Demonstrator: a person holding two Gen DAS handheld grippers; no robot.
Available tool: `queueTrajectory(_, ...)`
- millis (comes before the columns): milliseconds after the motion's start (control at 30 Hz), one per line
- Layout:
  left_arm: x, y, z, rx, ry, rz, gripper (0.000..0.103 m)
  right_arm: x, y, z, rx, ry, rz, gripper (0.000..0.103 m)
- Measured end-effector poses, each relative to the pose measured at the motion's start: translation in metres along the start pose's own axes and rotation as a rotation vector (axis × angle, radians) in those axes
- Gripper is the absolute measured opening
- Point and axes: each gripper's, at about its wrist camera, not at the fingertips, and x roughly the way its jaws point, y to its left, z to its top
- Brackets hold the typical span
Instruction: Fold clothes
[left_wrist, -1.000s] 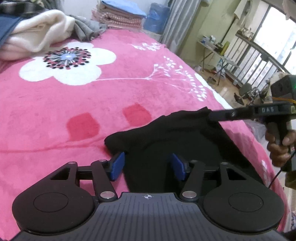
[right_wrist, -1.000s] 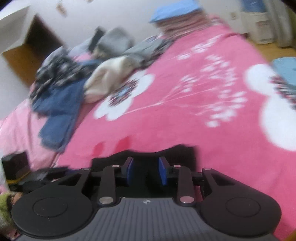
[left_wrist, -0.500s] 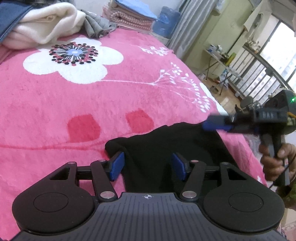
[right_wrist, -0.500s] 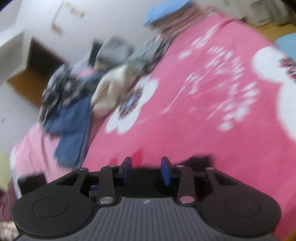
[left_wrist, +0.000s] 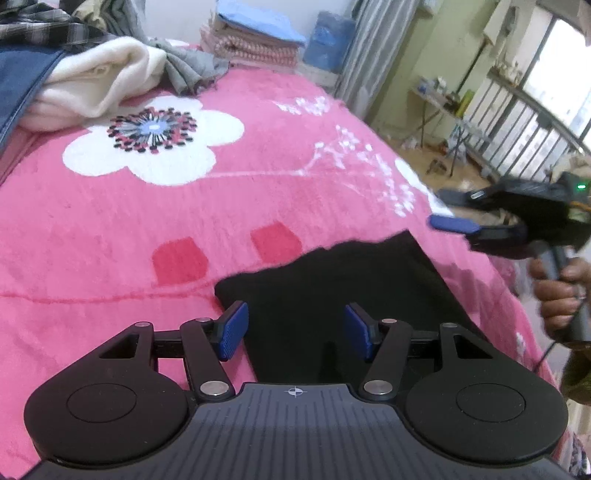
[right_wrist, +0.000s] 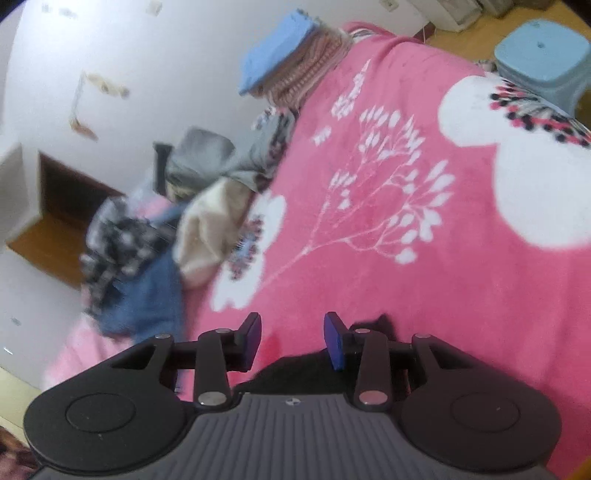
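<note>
A black garment (left_wrist: 332, 280) lies folded flat on the pink flowered blanket (left_wrist: 184, 206), near the bed's right edge. My left gripper (left_wrist: 295, 332) hovers over its near-left part, open, with nothing pinched between the blue pads. My right gripper (left_wrist: 448, 208), held by a hand (left_wrist: 557, 295), is off the garment's far right corner, rolled on its side and open with nothing in it. In the right wrist view that gripper (right_wrist: 291, 339) stands above the garment's edge (right_wrist: 303, 373), its pads apart over pink blanket.
A heap of unfolded clothes, cream (left_wrist: 92, 85), denim (left_wrist: 18, 81) and grey (left_wrist: 192, 70), lies at the bed's far left. A folded stack (left_wrist: 255, 44) sits at the head. The bed edge (left_wrist: 480, 254) drops off at right; a blue stool (right_wrist: 539, 59) stands beyond.
The right gripper has come off the garment's far corner, drawn back to the right, rolled over and widened its jaws. The left gripper has risen a little above the garment.
</note>
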Motion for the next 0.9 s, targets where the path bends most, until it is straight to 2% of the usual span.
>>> queueTrajectory(167,-0.002,-0.026,-0.008,0.056,0.060,-0.008,0.058,-0.030,-0.007,-0.026,0.132,0.038,0.188,0.043)
queueTrajectory(233,-0.001,-0.034,-0.012,0.067,0.078,-0.016,0.058,-0.033,-0.007,-0.036,0.160,0.047,0.197,0.045)
queueTrajectory(467,0.005,-0.052,-0.032,0.042,0.154,-0.015,0.058,-0.028,-0.023,-0.070,0.227,0.079,0.159,0.045)
queueTrajectory(633,0.008,-0.061,-0.043,0.049,0.190,0.015,0.060,-0.027,-0.027,-0.077,0.230,0.082,0.131,0.045)
queueTrajectory(900,0.010,-0.064,-0.049,0.032,0.180,0.072,0.066,-0.023,-0.012,-0.078,0.104,0.088,0.013,0.045)
